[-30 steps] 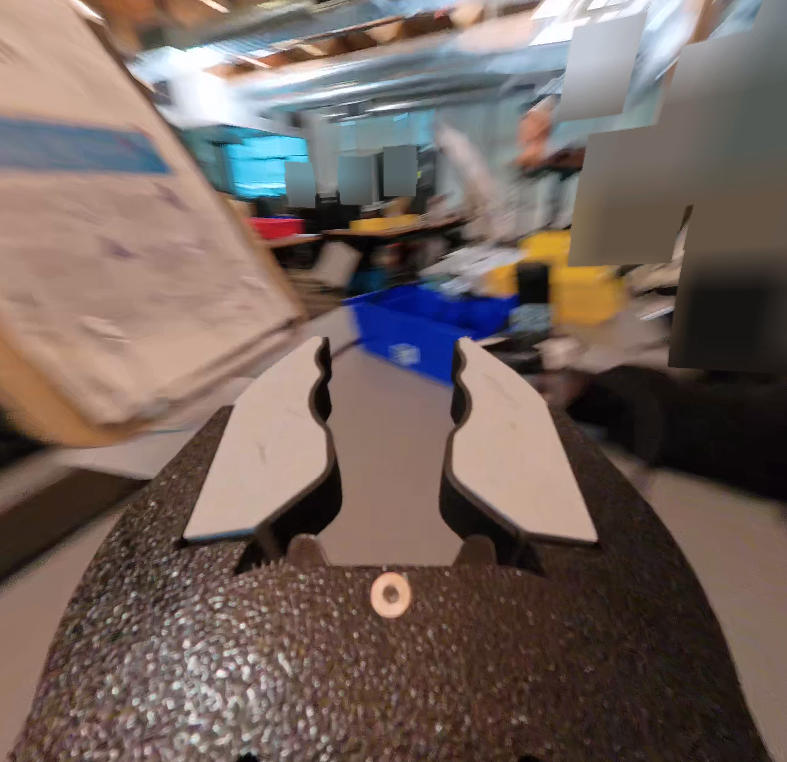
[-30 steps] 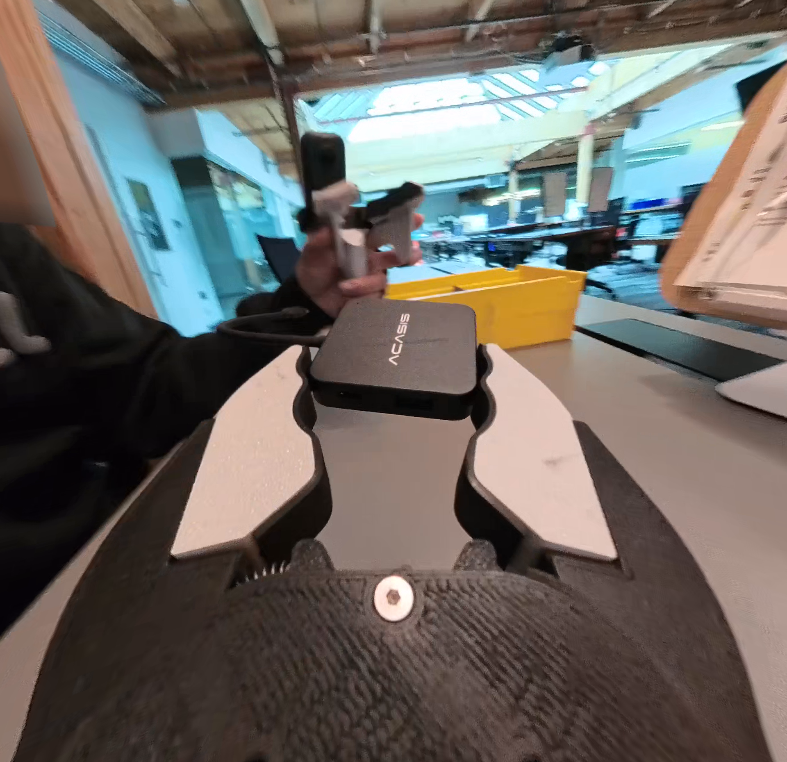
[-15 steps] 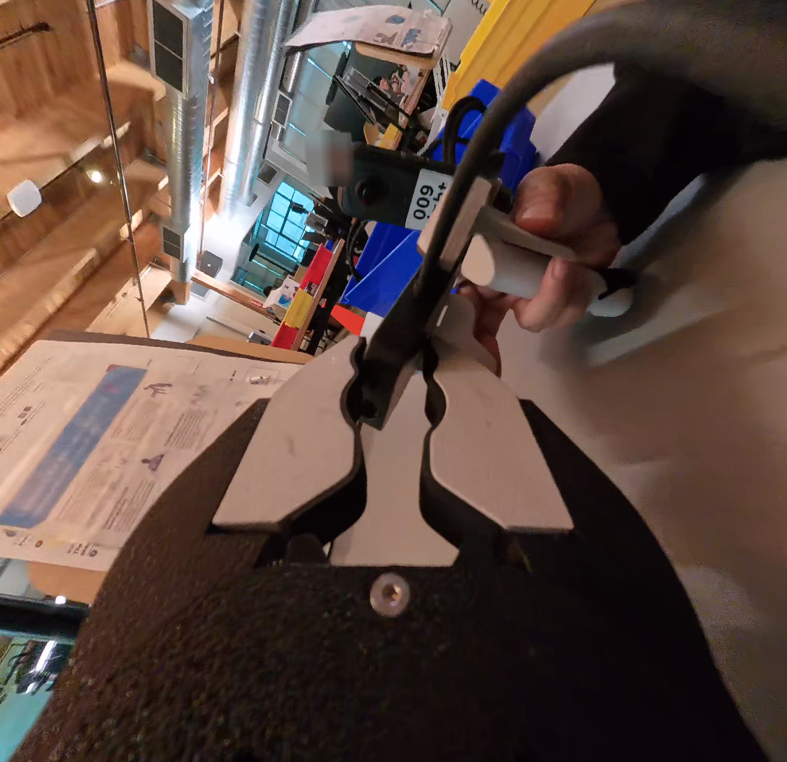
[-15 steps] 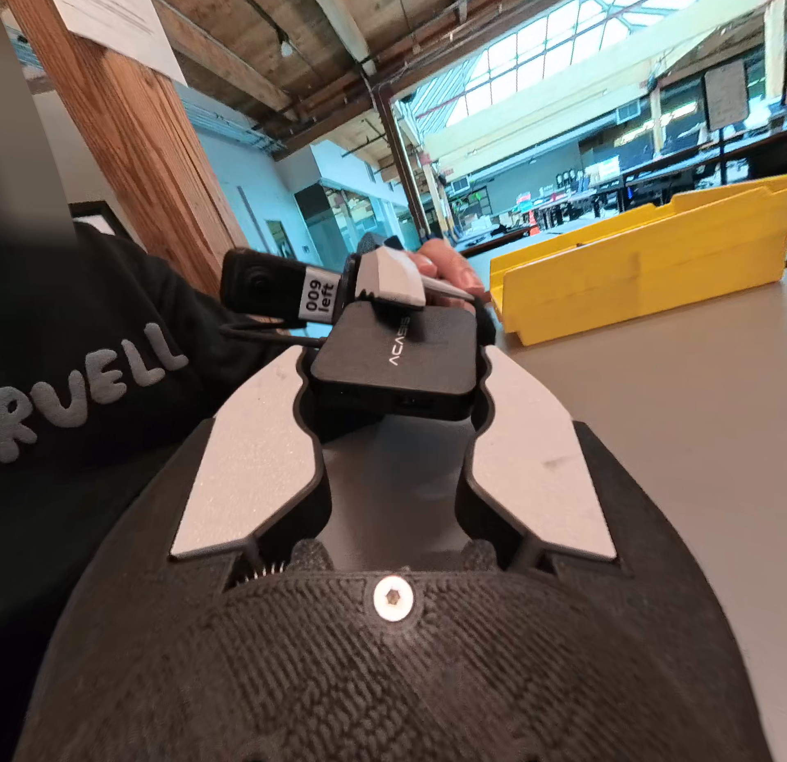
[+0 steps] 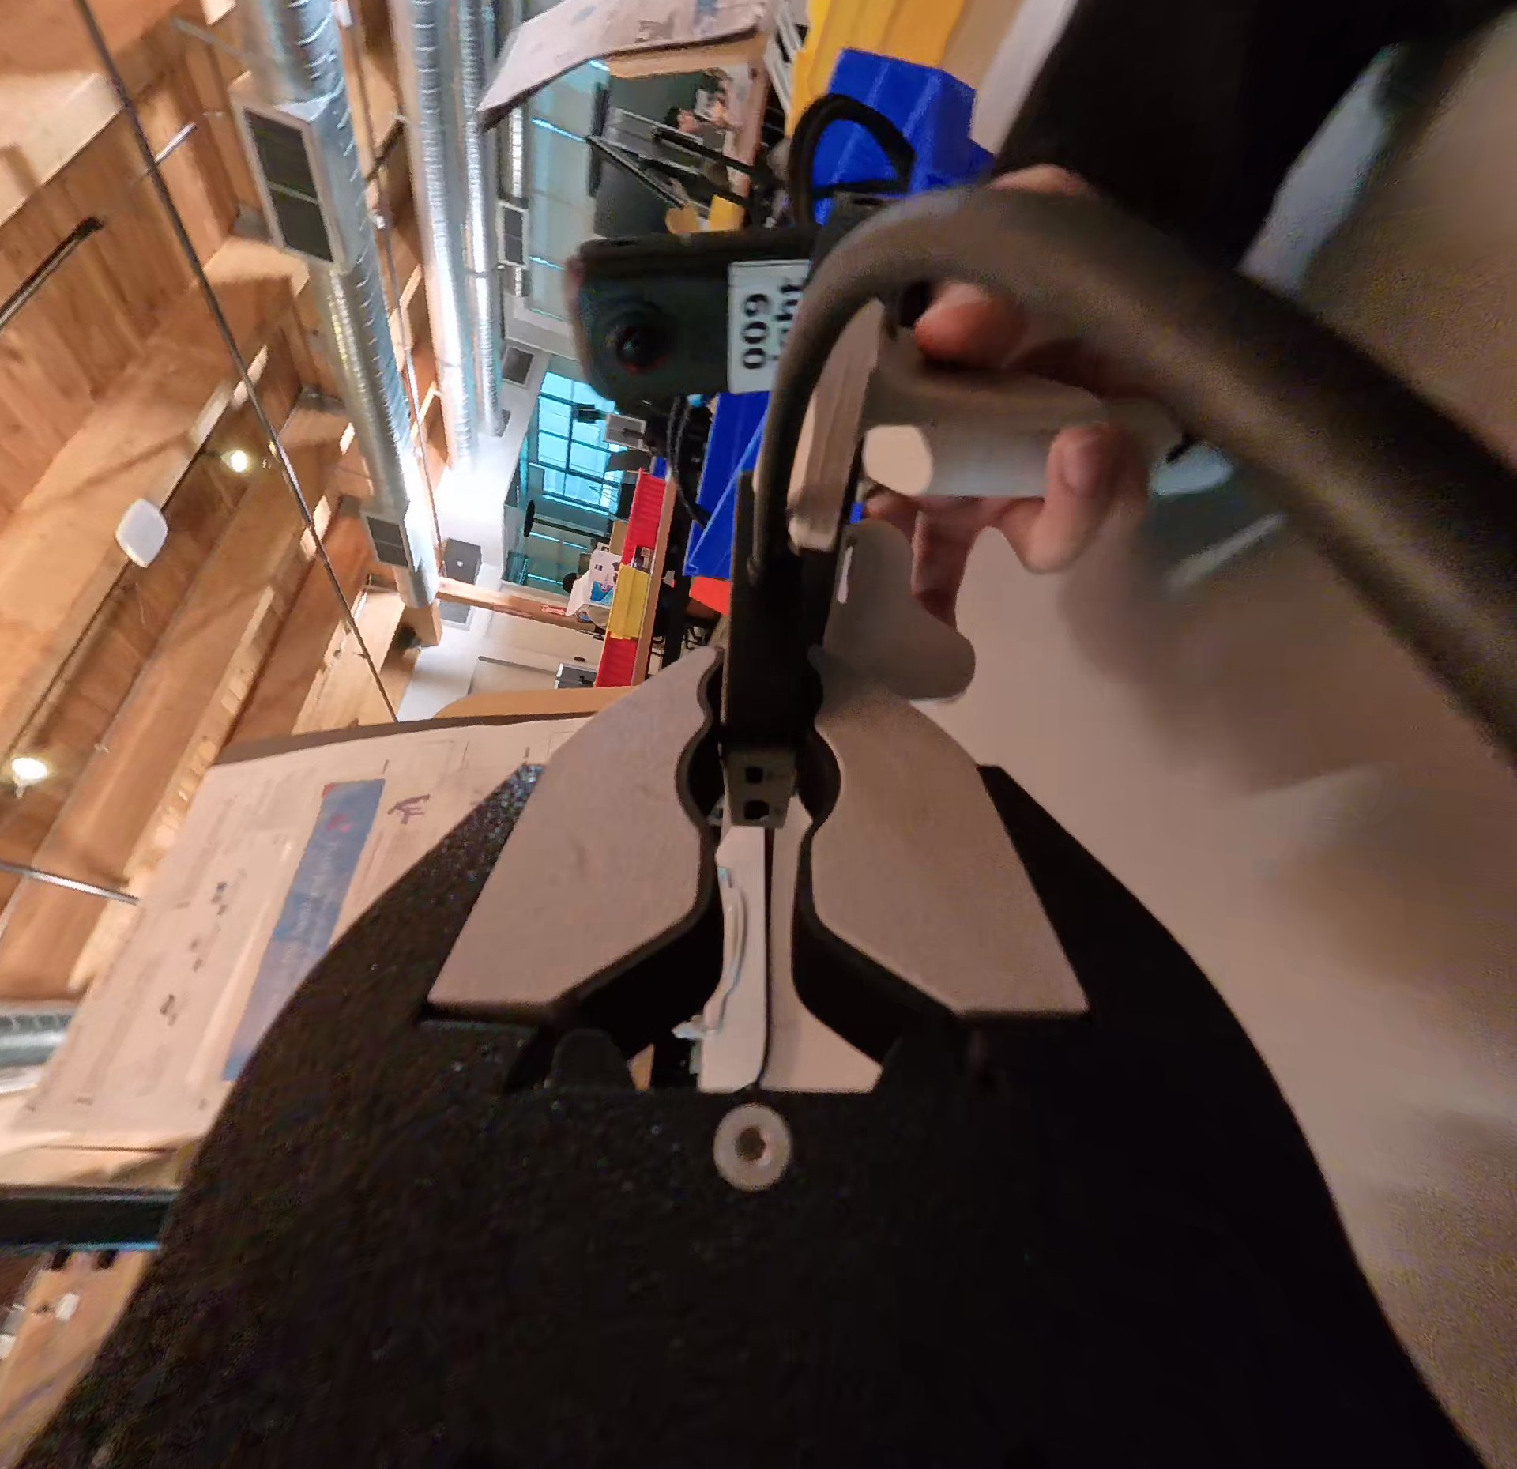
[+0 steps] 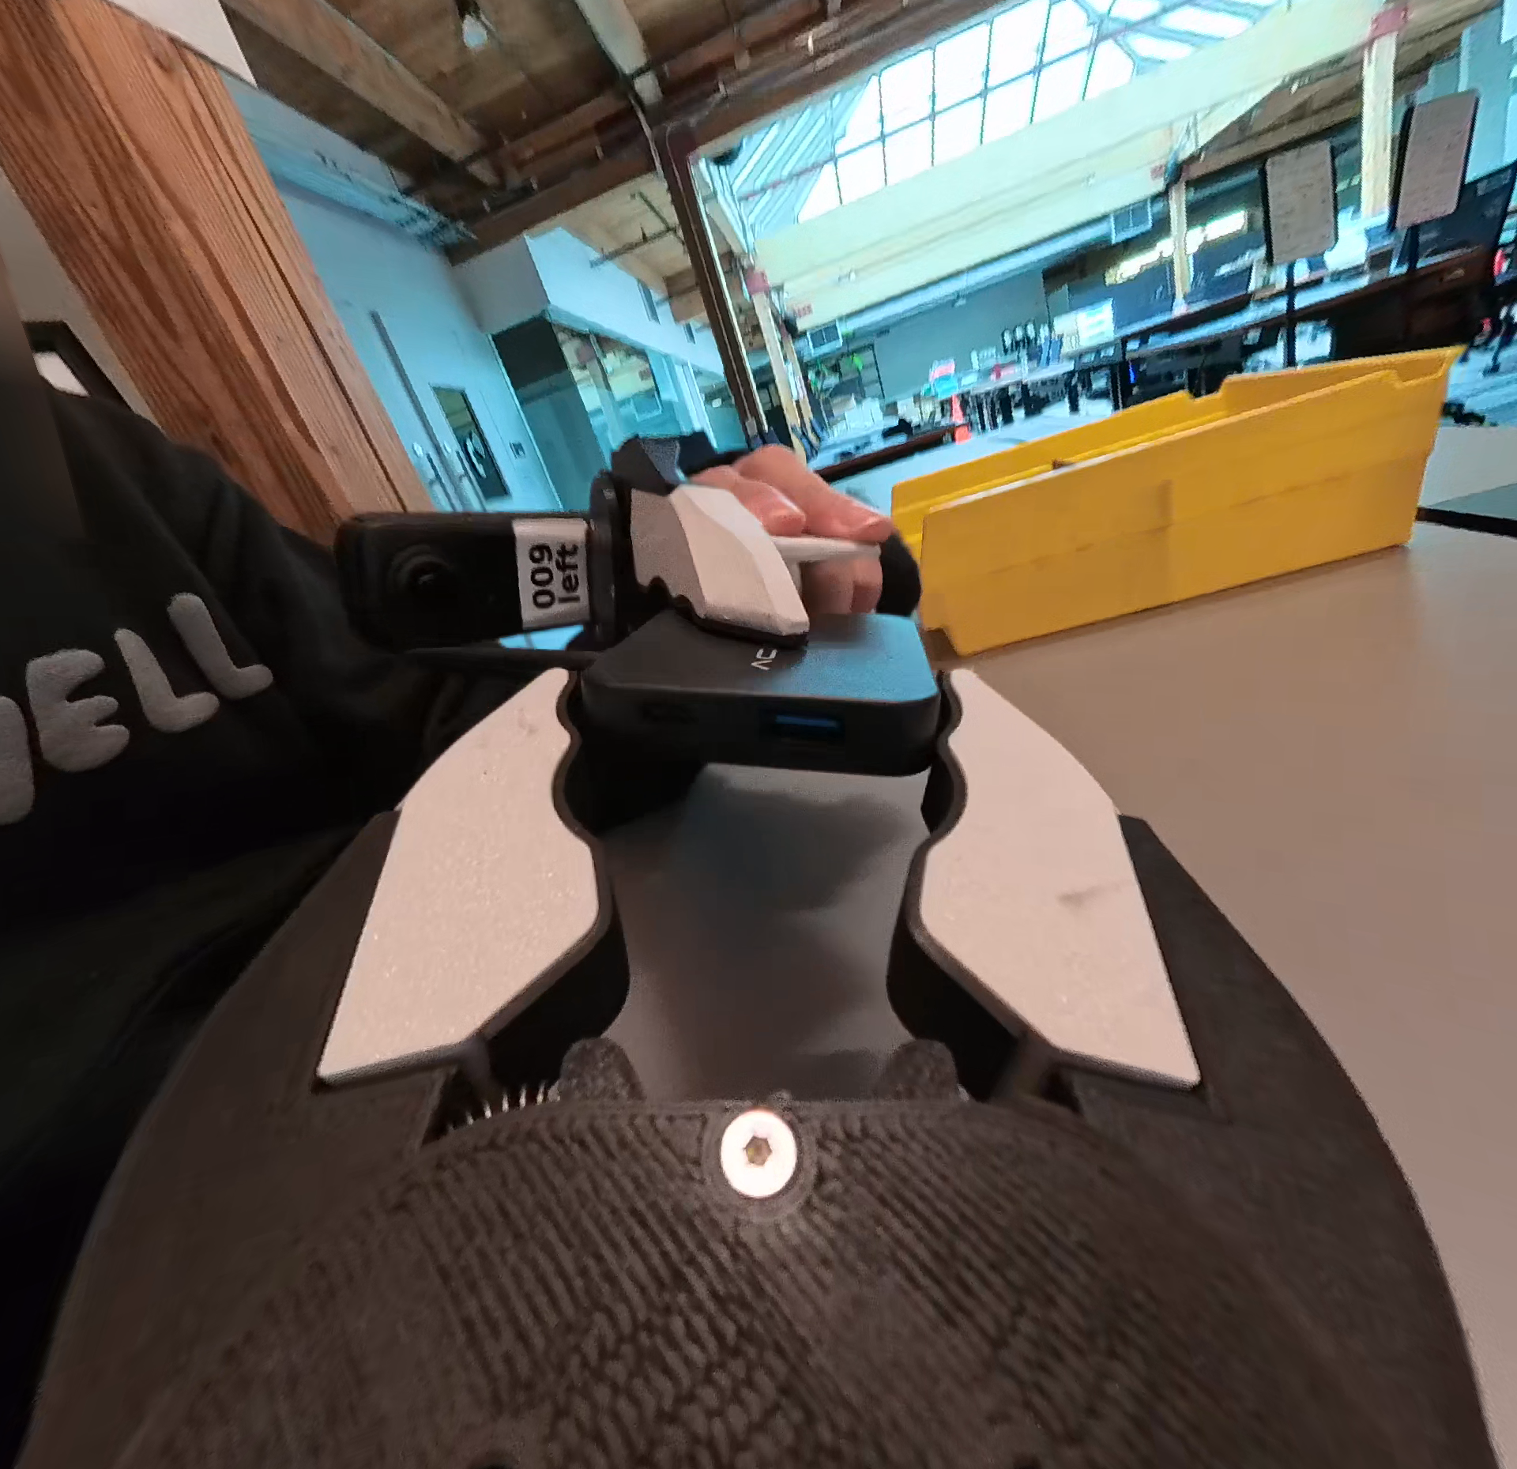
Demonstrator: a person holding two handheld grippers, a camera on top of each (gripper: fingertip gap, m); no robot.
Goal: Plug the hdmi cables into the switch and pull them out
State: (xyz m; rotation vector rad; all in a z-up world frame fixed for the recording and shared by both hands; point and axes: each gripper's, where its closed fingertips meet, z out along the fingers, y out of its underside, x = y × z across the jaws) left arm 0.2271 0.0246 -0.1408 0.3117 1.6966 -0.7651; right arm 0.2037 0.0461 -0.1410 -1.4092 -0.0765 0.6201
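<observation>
My right gripper [image 6: 755, 691] is shut on the black switch box [image 6: 763, 682] and holds it just above the grey table [image 6: 1231, 773], with a blue port facing the camera. My left gripper [image 5: 767, 691] is rolled on its side and shut on the black HDMI plug [image 5: 772, 609]. The plug's metal end [image 5: 759, 793] points back toward the camera. Its dark cable [image 5: 1067, 280] arcs up and off to the right. In the right wrist view the left gripper [image 6: 722, 576] hovers over the switch's far edge, held by a hand [image 6: 788, 494]. The switch's far ports are hidden.
A yellow bin [image 6: 1149, 526] stands on the table behind the switch. A wooden post [image 6: 164, 239] and the person's black sleeve [image 6: 164, 691] fill the left. In the left wrist view a cardboard board with paper [image 5: 246, 896] and blue bins [image 5: 895, 116] show behind.
My left gripper was open and empty; it has closed on the HDMI plug, rolled sideways and come close to the switch. My right gripper kept the switch and tilted lower.
</observation>
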